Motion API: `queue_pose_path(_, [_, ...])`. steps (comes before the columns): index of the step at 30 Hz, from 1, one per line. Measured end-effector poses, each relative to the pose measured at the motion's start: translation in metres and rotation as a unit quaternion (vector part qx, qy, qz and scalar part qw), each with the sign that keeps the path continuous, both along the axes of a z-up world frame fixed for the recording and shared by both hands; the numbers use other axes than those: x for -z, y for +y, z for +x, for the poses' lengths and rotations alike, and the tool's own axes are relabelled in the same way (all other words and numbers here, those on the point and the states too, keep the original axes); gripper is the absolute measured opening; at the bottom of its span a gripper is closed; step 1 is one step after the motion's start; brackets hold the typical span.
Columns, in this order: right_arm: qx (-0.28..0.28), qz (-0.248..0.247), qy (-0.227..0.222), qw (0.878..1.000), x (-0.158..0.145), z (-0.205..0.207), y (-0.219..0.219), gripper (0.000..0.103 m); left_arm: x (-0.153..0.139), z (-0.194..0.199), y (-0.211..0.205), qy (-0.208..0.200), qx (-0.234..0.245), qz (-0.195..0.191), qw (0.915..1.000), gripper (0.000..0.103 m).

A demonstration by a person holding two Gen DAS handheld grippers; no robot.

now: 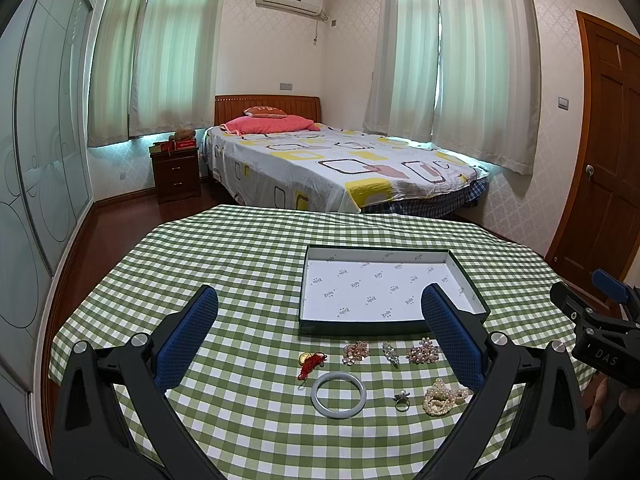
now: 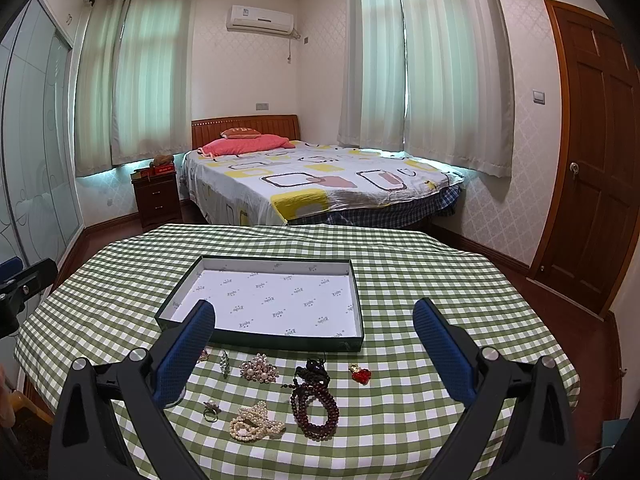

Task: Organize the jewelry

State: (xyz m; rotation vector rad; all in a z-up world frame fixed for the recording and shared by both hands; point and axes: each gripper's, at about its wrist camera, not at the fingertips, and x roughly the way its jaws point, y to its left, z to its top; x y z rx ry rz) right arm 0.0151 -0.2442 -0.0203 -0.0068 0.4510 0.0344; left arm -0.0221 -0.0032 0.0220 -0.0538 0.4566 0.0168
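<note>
The left gripper (image 1: 320, 320) has its jaws wide apart and holds nothing; its blue pads (image 1: 188, 336) hang above the table. The right gripper (image 2: 316, 332) is the same, jaws spread and nothing between them.

Under the left gripper lies a pale bangle (image 1: 338, 395) flat on the green checked tablecloth (image 1: 240, 264). To its left is a red knotted charm with a gold piece (image 1: 311, 362). To its right are a small ring (image 1: 401, 399) and a heap of pearl strands (image 1: 444, 397).

Under the right gripper there is a pearl brooch (image 2: 259, 368), dark red bead bracelets (image 2: 314, 408), a darker bead string (image 2: 314, 370) just behind them, and a red heart pendant (image 2: 361, 374). A narrow crystal brooch (image 2: 224, 362) lies left of the pearl brooch.

Behind the row of jewelry stands a shallow open box (image 1: 316, 326) with dark green walls. Its inside is lined with white printed paper (image 2: 276, 304), and no jewelry lies in it. All pieces are on the cloth, near the front wall of the box.

Farther away are a bed (image 1: 340, 168) and a nightstand (image 1: 176, 172).
</note>
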Motion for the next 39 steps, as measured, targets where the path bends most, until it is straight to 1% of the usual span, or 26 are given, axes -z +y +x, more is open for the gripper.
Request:
queue_pose_path(11, [-0.001, 0.002, 0.001, 1.000, 0.001, 0.000, 0.000, 0.097, 0.002, 0.001, 0.001, 0.002, 0.001, 0.001, 1.0000, 0.099])
queue_pose_path(15, [-0.004, 0.005, 0.000, 1.000, 0.006, 0.002, -0.001, 0.097, 0.011, 0.005, 0.002, 0.002, 0.003, 0.003, 1.0000, 0.099])
queue_pose_path(18, [-0.011, 0.007, -0.002, 1.000, 0.017, 0.006, -0.002, 0.097, 0.022, 0.010, 0.000, 0.000, 0.008, 0.014, 0.9999, 0.099])
queue_pose_path(20, [-0.013, 0.005, -0.001, 1.000, 0.026, 0.009, -0.004, 0.097, 0.031, 0.015, 0.000, 0.003, 0.015, 0.011, 0.9998, 0.099])
queue_pose_path(23, [-0.014, 0.003, 0.004, 1.000, 0.047, 0.016, -0.007, 0.097, 0.048, 0.025, 0.002, 0.017, 0.023, 0.002, 0.9996, 0.099])
queue_pose_path(27, [-0.007, 0.000, 0.020, 1.000, 0.079, 0.024, -0.015, 0.097, 0.075, 0.039, 0.001, 0.033, 0.021, 0.017, 0.9991, 0.099])
queue_pose_path(29, [-0.006, 0.002, 0.031, 0.999, 0.093, 0.027, -0.018, 0.097, 0.088, 0.046, 0.001, 0.043, 0.025, 0.018, 0.9986, 0.099])
queue_pose_path(31, [-0.004, 0.007, 0.050, 0.999, 0.108, 0.031, -0.022, 0.097, 0.102, 0.055, 0.000, 0.061, 0.031, 0.021, 0.9974, 0.099])
queue_pose_path(34, [0.000, 0.017, 0.067, 0.998, 0.122, 0.033, -0.026, 0.097, 0.124, 0.066, -0.002, 0.094, 0.035, 0.024, 0.9947, 0.099])
queue_pose_path(39, [0.003, 0.017, 0.088, 0.996, 0.139, 0.038, -0.031, 0.097, 0.156, 0.084, 0.000, 0.146, 0.036, 0.014, 0.9885, 0.099])
